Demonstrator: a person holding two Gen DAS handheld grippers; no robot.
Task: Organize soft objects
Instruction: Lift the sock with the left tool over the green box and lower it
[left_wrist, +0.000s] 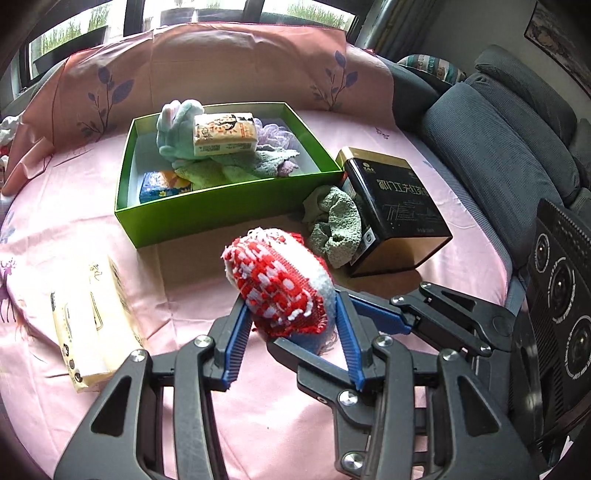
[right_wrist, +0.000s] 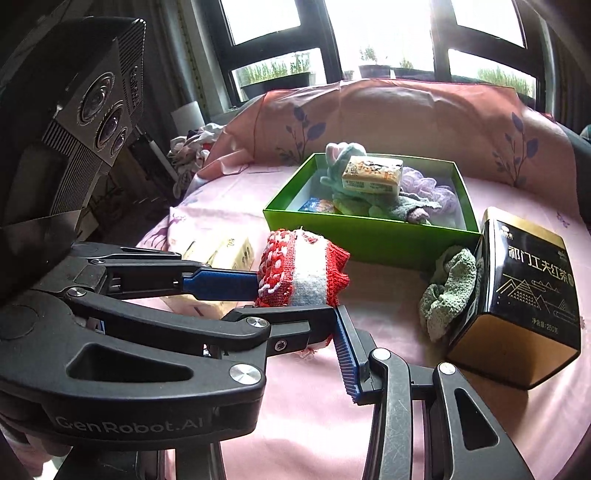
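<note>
Blue-padded fingers of the left gripper (left_wrist: 291, 321) clamp a rolled red-and-white knitted sock (left_wrist: 279, 282) above the pink bedsheet (left_wrist: 85, 221), short of the green box (left_wrist: 221, 216). The right gripper (right_wrist: 295, 306) reaches in around the same roll; whether it pinches, I cannot tell. Likely risks: the springy roll unravelling or squirting free, or snagging the black tea tin (left_wrist: 397, 206) and green cloth (left_wrist: 334, 225) beside the box.
</note>
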